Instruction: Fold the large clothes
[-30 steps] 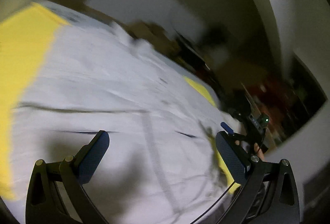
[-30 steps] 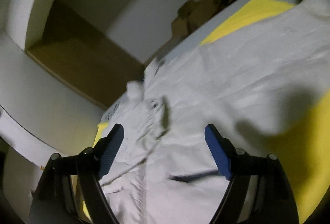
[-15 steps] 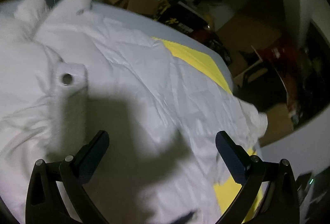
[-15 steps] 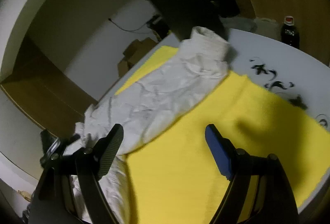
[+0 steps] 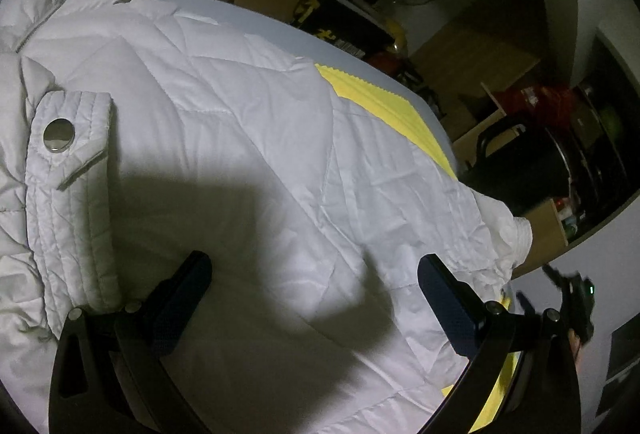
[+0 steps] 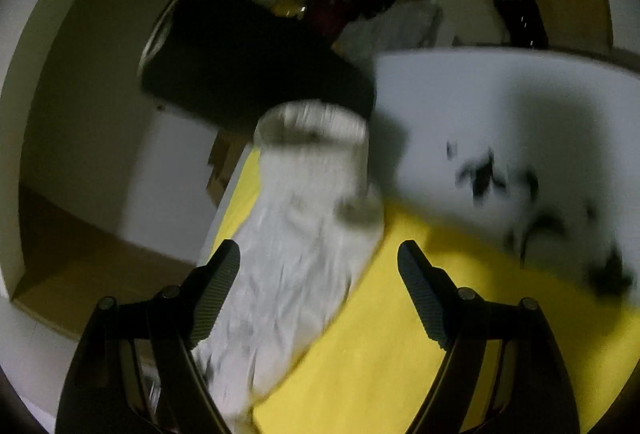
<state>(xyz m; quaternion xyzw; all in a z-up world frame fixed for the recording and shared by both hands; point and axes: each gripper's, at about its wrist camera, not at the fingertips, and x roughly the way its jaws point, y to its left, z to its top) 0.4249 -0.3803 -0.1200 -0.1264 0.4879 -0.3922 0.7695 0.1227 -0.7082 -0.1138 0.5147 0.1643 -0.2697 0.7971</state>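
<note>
Both hands have swung across the white padded jacket since a second ago: the left gripper, jaws apart and empty, has come from the plain body panel to sit low over the chest by the snap-button tab at mid-left, while the right gripper, also wide and holding nothing, now looks along a sleeve — I judge each is lining up for a first fold. The jacket lies spread on the yellow mat on the white table, quilted and creased, its ribbed cuff at frame centre.
</note>
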